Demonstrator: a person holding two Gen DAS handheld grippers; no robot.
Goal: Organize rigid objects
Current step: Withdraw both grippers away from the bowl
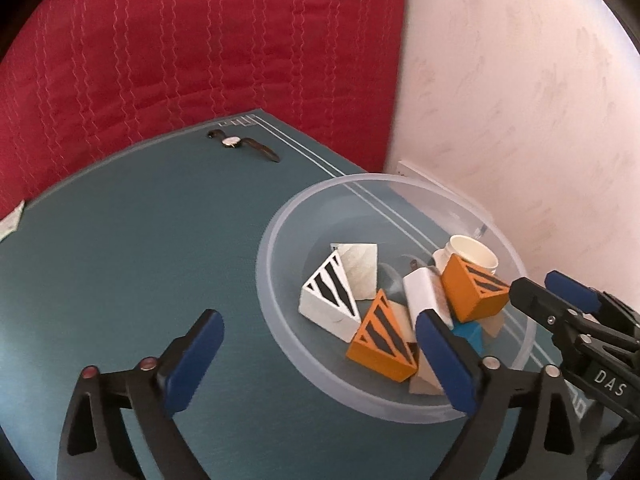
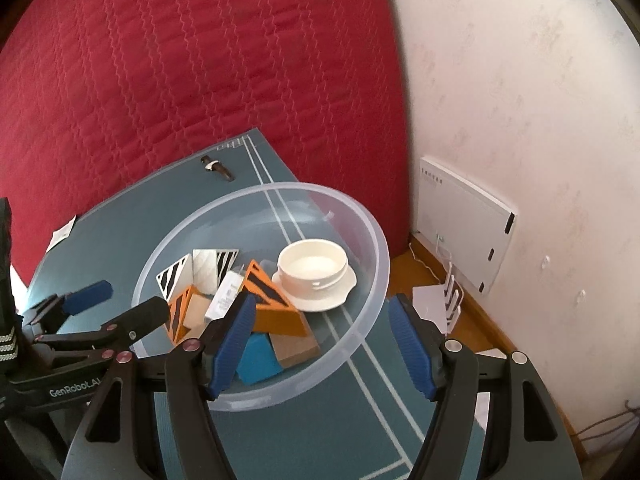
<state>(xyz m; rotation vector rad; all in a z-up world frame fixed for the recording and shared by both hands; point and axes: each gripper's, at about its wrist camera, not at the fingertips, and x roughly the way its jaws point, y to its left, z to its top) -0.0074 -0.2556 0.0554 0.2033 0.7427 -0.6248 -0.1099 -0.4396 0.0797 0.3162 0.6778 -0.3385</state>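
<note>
teal mat [image 1: 140,248], red quilt [image 1: 180,40] (behind), white wall [image 1: 520,100]

blocks [image 1: 380,340] in bowl [image 1: 280,216] | bowl on table [image 1: 120,260] | watch [image 1: 231,142] behind

This looks like a room in a home, with a table pushed into a corner. A red quilted cover [image 2: 192,72], stitched in wavy lines, hangs or stands behind the teal table mat [image 1: 120,260], and a scuffed white plaster wall [image 2: 520,100] meets a wooden floor [image 2: 424,268]. A white wall-mounted box [image 2: 460,220] with a thin cable sits low on that wall, and a wristwatch [image 1: 240,144] lies on the mat's far edge.
</note>
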